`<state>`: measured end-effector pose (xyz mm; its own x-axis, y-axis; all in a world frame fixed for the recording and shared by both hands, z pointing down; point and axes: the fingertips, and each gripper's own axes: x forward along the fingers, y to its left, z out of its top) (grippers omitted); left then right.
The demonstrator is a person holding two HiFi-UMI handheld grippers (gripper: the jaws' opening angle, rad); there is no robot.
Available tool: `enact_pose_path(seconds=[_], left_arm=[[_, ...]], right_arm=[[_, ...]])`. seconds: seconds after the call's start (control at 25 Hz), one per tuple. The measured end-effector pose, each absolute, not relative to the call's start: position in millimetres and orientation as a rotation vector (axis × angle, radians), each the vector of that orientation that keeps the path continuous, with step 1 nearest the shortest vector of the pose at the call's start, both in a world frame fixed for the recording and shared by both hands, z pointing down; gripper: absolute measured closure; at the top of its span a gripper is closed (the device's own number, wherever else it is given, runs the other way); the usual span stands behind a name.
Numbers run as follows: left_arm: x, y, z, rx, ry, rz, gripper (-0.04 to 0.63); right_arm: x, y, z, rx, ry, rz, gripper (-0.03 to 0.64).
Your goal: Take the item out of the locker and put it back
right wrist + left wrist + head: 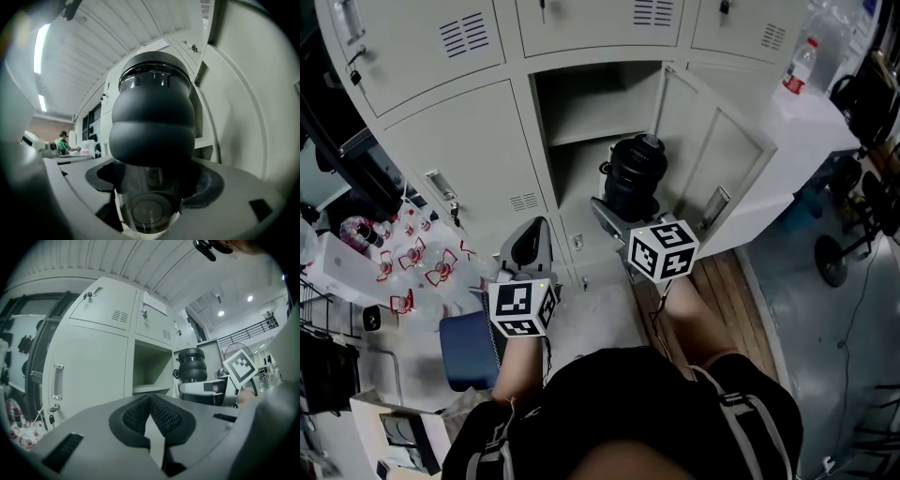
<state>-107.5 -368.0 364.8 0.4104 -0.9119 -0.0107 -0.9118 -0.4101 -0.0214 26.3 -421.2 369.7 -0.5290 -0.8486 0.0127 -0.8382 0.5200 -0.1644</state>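
Black jug (152, 117) tight between the right tool's (152, 182) pads, before open locker (581, 103)

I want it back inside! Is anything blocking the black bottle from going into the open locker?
Nothing visible does. The door is swung open, and the locker looks empty behind the black bottle in the right gripper.

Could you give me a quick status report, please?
Left gripper shut, empty. Right gripper shut on black bottle, in front of open locker compartment. Door swung open, nothing seen blocking.
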Motion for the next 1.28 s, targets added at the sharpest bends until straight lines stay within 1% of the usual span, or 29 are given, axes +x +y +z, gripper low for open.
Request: enact_pose_path(seconds=[0.24, 0.72, 1.0, 1.28], left_arm=[[-125.8, -367.2, 362.0, -2.577, 1.737, 0.004, 0.583], [-175.7, -373.9, 351.8, -2.477, 1.823, 0.03, 0.583], [-199.7, -381.2, 350.3, -2.433, 1.877, 0.033, 0.583], [-210.4, -384.4, 349.0, -2.407, 1.905, 0.042, 0.583]], right_arm=[[13.6, -471.0, 342.7, -1.293, 2.583, -0.522, 0.21], [-3.2, -580.5, 300.5, -1.162, 2.477, -0.758, 0.21], [1.5, -634.6, 294.8, -1.396, 2.5, -0.656, 0.212], [-2.9, -670.5, 303.2, -1.791, 2.64, -0.316, 0.212]])
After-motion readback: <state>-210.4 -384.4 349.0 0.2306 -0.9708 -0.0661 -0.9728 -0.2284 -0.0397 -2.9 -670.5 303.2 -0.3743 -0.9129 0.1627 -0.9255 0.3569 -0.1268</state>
